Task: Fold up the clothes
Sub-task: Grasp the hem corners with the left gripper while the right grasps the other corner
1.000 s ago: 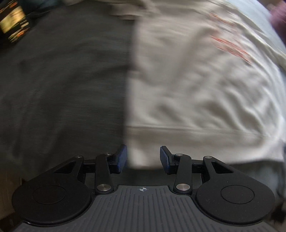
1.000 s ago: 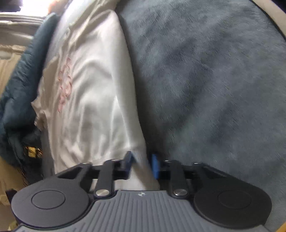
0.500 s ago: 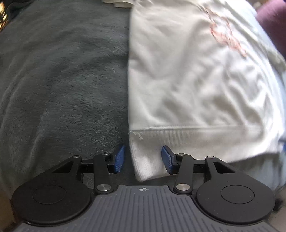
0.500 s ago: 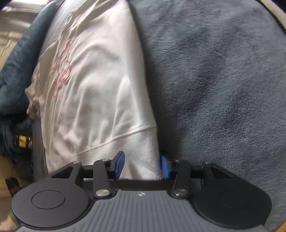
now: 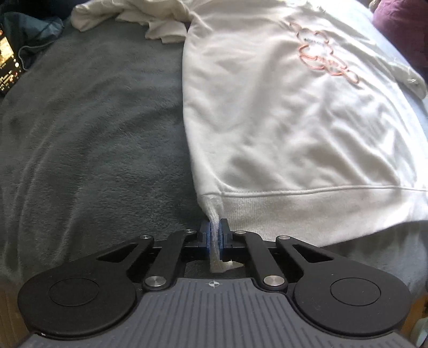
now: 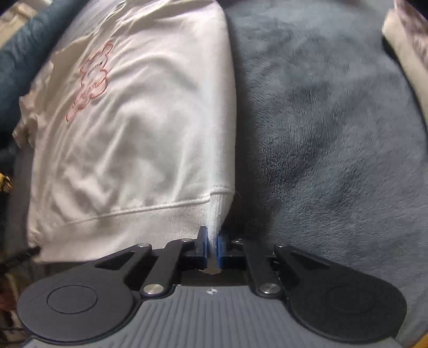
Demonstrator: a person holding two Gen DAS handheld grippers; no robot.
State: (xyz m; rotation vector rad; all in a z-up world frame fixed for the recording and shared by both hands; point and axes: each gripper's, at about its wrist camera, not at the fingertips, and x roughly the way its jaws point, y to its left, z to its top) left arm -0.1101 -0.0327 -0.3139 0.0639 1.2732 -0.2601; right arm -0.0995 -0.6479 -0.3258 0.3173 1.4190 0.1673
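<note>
Both jaw pairs are now clamped on the sweatshirt hem; half a second ago both stood apart, straddling the ribbed corners without pinching.

Left gripper [image 5: 214,235]: blue pads pressed on the hem's left corner, a tab of rib poking out behind the pads. Right gripper [image 6: 212,247]: same on the right corner, fabric bunched to a point between the pads.

White sweatshirt [image 5: 281,112] lies front-up on the grey fleece blanket [image 5: 93,147], pink outline print [image 5: 323,50] toward 1 o'clock in the left view, 10 o'clock in the right view [image 6: 92,80]. Body is mostly flat with light creases. One sleeve is bunched at 11–12 o'clock in the left view [image 5: 133,13].

Judgement: the grasp phase is complete, so both bottom corners are secured for a lift or a hem-to-shoulder fold. The sleeves look not yet tucked, so it could equally be a straightening tug first.

Risk: corner-only bites on thick rib may slip under tension.

Phone [image 5: 8,64] at 9–10 o'clock in the left view, off the garment.
</note>
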